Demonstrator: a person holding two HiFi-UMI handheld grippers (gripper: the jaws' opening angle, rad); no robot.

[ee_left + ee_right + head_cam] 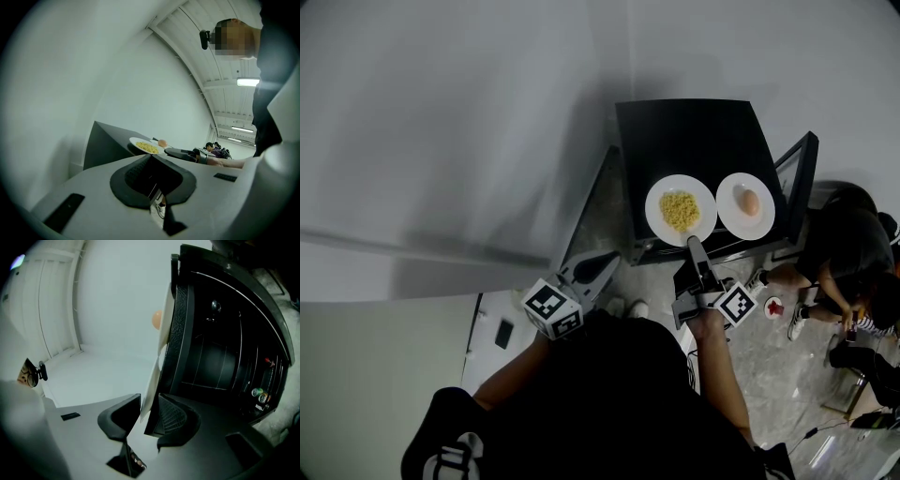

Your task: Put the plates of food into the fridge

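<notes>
The right tongs (pixel 146 412) stand apart astride the rim of the noodle plate (pixel 656 200) atop the black fridge (pixel 675 141). The left tongs (pixel 152 164) are together and empty.

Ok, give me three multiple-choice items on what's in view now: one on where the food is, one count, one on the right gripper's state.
1. Where is the plate of yellow food? A on top of the black fridge; B on the floor; C on a shelf inside.
2. How many plates show? A one; B two; C four.
3. The right gripper has its jaws: A shut on nothing; B apart, with the plate's rim between them; C out of view.

1 A: it rests on the fridge's top.
2 B: a second plate sits beside it.
3 B: the right gripper view shows the rim between the parted jaws.
</notes>
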